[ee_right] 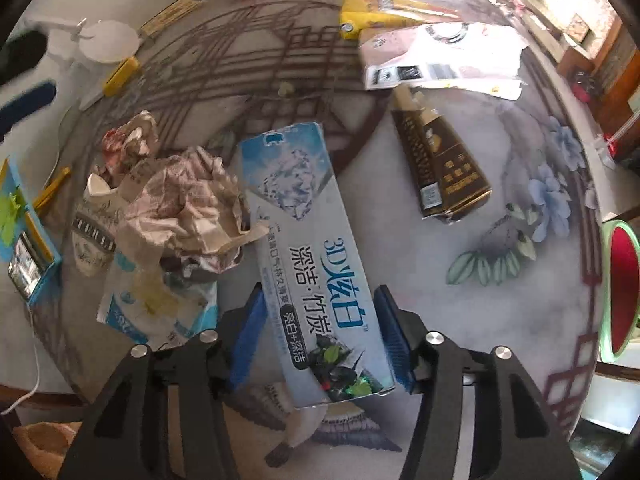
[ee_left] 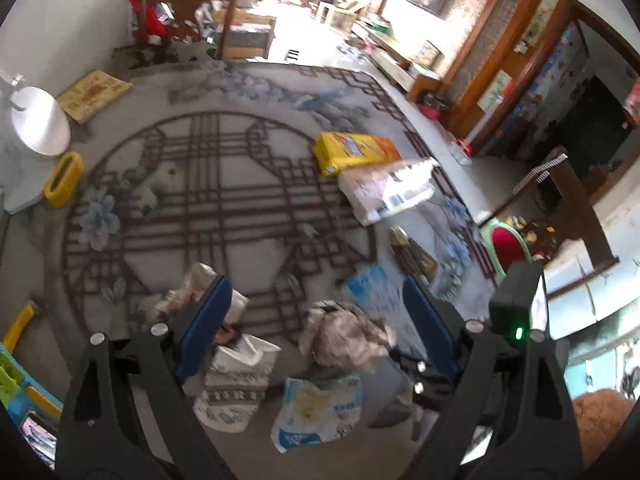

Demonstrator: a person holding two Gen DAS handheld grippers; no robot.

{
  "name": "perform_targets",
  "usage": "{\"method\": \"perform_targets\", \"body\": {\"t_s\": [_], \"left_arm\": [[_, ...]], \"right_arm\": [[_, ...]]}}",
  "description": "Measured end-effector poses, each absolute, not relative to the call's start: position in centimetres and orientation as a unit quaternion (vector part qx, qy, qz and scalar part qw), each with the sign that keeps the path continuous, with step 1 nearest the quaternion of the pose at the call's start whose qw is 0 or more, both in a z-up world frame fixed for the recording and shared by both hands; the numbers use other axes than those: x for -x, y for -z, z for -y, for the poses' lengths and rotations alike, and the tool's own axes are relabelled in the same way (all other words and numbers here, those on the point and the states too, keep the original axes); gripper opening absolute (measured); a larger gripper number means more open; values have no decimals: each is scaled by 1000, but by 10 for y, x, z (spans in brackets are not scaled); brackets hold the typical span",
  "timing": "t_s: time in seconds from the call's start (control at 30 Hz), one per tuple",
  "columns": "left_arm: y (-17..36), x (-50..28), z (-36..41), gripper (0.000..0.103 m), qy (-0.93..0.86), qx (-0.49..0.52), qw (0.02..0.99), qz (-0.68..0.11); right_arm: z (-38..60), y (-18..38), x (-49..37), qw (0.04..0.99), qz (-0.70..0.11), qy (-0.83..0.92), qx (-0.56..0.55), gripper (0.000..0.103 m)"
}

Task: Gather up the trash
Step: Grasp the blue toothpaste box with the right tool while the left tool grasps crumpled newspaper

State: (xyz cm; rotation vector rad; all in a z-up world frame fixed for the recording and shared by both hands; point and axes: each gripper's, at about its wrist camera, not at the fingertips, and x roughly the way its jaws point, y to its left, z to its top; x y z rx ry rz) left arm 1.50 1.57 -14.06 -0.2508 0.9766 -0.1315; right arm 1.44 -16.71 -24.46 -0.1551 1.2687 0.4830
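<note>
1. Left wrist view: a round tabletop (ee_left: 224, 92) under a grey cloth printed with dark lattice and blue flowers.
2. Left gripper (ee_left: 316, 320) hangs above the near edge, jaws wide apart, nothing between them.
3. Below it, a trash cluster: crumpled paper (ee_left: 348, 336), a torn blue-white wrapper (ee_left: 320, 408), a squashed paper cup (ee_left: 236, 380).
4. Further across: a yellow pack (ee_left: 352, 148) touching a white-pink bag (ee_left: 384, 192); a dark carton (ee_left: 412, 252) nearer.
5. Far left edge: a white fan base (ee_left: 38, 120), a yellow holder (ee_left: 64, 178) just beside it, a tan booklet (ee_left: 94, 94).
6. Room behind: wooden chair (ee_left: 196, 16) with red cloth, bright floor, wood-framed cabinets on the right. Blurred at the edges.
7. Right wrist view: right gripper (ee_right: 320, 336) points steeply down at the same cloth.
8. A blue-white box (ee_right: 312, 256) with Chinese print lies flat between the jaws, lengthwise. Jaws are half apart, one blue pad (ee_right: 248, 336) on each long side; whether they press the box I cannot tell.
9. Paper wad (ee_right: 188, 204) touches the box's left side; the wrapper (ee_right: 156, 304) lies under it.
10. Carton (ee_right: 440, 168) lies apart to the upper right, below the bag (ee_right: 440, 56).
11. Right rim: a red disc with green rim (ee_right: 622, 292) off the tabletop.
</note>
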Motion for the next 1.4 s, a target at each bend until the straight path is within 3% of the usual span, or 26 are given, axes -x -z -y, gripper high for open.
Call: {"method": "perform_targets", "body": {"t_s": [0.43, 0.63, 0.73, 0.83, 1.4], "left_arm": [[226, -31, 40, 84, 120, 105, 812, -561], [244, -37, 46, 59, 117, 111, 797, -582], [242, -36, 44, 44, 114, 120, 799, -579], [235, -37, 39, 40, 107, 130, 805, -569], [151, -39, 30, 40, 100, 122, 869, -469]], "right_arm": [[252, 186, -12, 835, -533, -127, -48, 51], [270, 167, -3, 845, -518, -111, -76, 51], [273, 162, 2, 848, -513, -109, -77, 51], [272, 158, 4, 850, -509, -111, -73, 51], [248, 122, 8, 869, -465, -152, -80, 51]]}}
